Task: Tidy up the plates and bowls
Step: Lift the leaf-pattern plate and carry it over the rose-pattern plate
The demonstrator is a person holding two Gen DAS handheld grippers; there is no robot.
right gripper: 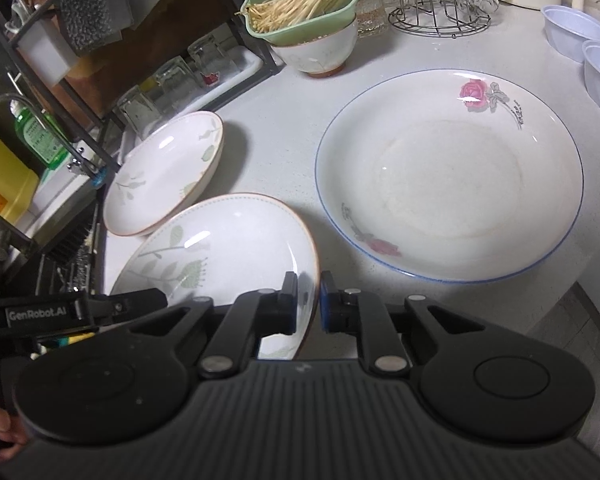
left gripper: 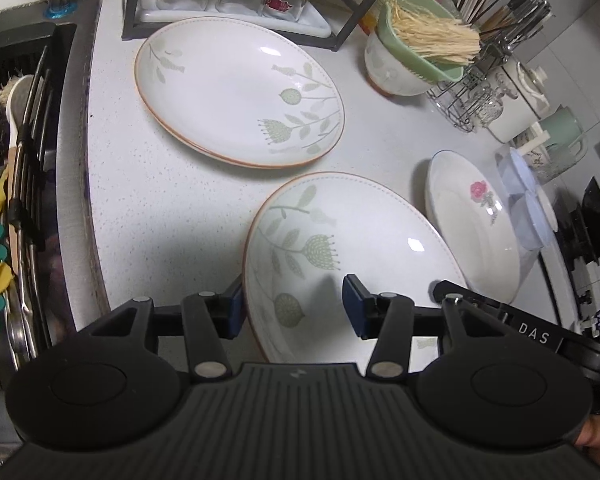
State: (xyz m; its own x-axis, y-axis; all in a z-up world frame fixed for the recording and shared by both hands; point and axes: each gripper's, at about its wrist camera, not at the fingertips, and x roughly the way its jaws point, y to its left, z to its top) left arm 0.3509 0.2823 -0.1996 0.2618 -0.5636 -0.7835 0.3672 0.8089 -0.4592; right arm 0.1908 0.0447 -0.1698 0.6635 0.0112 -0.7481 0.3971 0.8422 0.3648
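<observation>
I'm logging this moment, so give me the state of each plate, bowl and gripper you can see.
near leaf plate: tilted, rim pinched by right gripper
far leaf plate: flat on counter, untouched
rose plate: flat, empty
green bowl: nested in white bowl, holds straw bristles
left gripper: fingers straddle the near plate's rim

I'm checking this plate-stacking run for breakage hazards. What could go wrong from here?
The right gripper pinches only the rim of the near leaf plate, so the plate may slip or pivot when lifted. The left gripper straddles the opposite rim without clearly clamping it. Swinging sideways could knock the rose plate.
</observation>
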